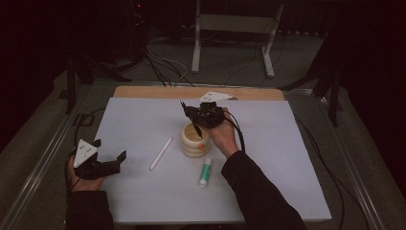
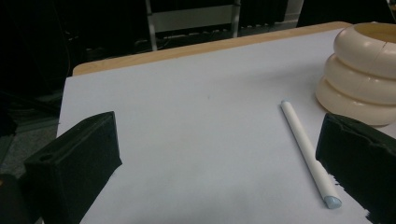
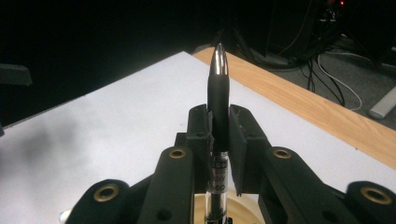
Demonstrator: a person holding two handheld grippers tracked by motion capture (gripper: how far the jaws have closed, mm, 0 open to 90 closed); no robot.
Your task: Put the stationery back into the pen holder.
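**A:** What does the high view show?

**B:** A white surface [image 1: 268, 158] with a wooden strip along its far edge. Near the middle stands a cream ringed holder [image 1: 195, 140]. The right claw [image 1: 200, 116] is just above and behind it, gripping a black pen [image 1: 190, 119] that slants down, its lower end at the holder's opening. A white pen [image 1: 161, 153] lies to the left of the holder, and a glue stick [image 1: 205, 172] lies in front of it. The left claw [image 1: 109, 157] rests at the near left edge, jaws spread wide, gripping nothing. The right half of the surface is bare, as is the near strip in front of the glue stick.

**A:** And the left gripper view?

**B:** Its two black jaws stand far apart at the bottom corners. Between them runs open white surface up to the wooden edge. The white pen [image 2: 309, 151] lies close to the right-hand jaw, and the holder [image 2: 362, 74] sits at the upper right, near the pen's far end.

**A:** The right gripper view?

**B:** The jaws are closed tight on the black pen [image 3: 218, 102], which stands upright between them, its shiny tip pointing up. The holder's cream rim [image 3: 243, 207] peeks out below. Beyond lies bare white surface [image 3: 116, 126], with the wooden edge crossing at right.
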